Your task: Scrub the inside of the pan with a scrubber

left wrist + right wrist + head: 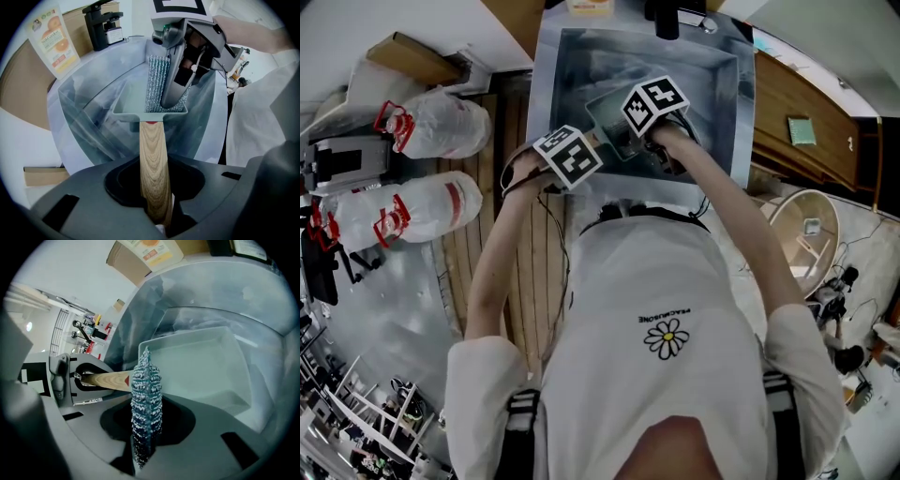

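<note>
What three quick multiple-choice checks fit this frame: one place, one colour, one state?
1. Where is the pan?
A. On a stove
B. Inside the sink
C. On the floor

2. What colour is the pan's handle?
A. Light wood grain
B. Blue
C. Black

3. What is the right gripper shut on?
A. Nothing
B. The silvery scrubber
C. The handle

Answers:
1 B: the sink walls surround the pan in both gripper views.
2 A: pale wood grain runs along the handle, which is clamped in the left gripper.
3 B: the scrubber stands pinched between the jaws in the right gripper view.
</note>
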`<state>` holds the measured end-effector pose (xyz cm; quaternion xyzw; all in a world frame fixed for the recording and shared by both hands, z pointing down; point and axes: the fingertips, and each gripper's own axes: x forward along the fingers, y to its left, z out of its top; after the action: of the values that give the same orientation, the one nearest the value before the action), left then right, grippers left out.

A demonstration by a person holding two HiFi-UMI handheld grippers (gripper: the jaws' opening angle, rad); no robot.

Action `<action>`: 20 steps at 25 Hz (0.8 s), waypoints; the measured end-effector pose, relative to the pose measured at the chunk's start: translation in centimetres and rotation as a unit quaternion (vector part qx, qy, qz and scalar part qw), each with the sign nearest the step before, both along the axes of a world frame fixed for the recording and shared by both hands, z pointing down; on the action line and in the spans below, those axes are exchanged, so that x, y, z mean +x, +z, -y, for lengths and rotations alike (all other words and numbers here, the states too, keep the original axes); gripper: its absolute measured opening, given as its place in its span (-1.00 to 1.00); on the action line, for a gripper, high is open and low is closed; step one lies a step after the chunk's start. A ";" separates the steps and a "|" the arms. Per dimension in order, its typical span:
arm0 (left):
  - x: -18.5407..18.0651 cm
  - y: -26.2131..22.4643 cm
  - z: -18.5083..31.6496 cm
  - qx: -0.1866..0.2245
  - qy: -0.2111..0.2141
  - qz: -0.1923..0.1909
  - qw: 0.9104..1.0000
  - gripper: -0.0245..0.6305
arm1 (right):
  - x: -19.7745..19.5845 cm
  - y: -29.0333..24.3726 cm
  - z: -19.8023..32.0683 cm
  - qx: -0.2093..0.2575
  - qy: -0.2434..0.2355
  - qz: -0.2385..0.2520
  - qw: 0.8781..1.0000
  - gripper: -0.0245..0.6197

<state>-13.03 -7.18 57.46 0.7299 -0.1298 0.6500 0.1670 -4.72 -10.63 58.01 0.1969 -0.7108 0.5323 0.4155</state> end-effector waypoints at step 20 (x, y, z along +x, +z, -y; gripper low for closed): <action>0.0 0.1 0.0 -0.005 -0.004 0.008 1.000 -0.58 | 5.8 -0.2 5.0 0.047 0.051 -0.046 0.997 -0.73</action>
<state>-13.08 -7.15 57.54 0.7234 -0.1306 0.6558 0.1720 1.08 -15.59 57.83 0.2764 -0.7040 0.5092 0.4107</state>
